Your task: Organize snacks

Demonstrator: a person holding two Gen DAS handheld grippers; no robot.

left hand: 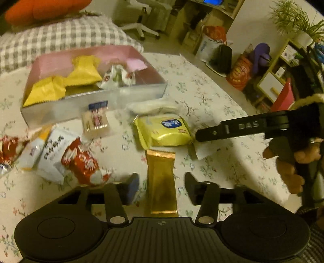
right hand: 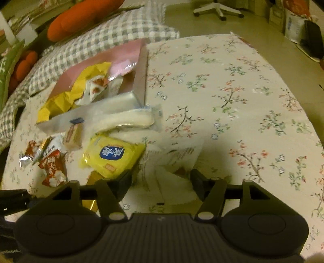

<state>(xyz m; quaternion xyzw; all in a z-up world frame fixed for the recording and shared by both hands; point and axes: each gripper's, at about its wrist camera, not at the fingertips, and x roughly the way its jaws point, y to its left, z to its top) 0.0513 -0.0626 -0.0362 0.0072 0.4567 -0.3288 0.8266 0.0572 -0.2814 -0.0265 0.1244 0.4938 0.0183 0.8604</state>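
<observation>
Floral table [right hand: 232, 91]. Box [left hand: 66, 110] at 11 o'clock in left view, holding yellow packets [left hand: 85, 70] and small wrapped sweets. Loose snacks at its near wall: yellow pack [left hand: 164, 131], centre; red-white wrappers at 9. Left gripper [left hand: 162, 188] jaws apart astride gold bar [left hand: 161, 182], apparently not pressing. Right gripper [right hand: 161, 182] jaws apart over a white wrapper [right hand: 174, 182].

Warm, dim yellowish light fills the room. A floral tablecloth [right hand: 232, 97] covers the table; a checked cushion [left hand: 60, 38] and orange pillow [left hand: 44, 9] sit upper left. Upper right, a white chair base [left hand: 139, 28] stands on pale floor near open shelves [left hand: 283, 66] and a potted plant [left hand: 299, 18].
</observation>
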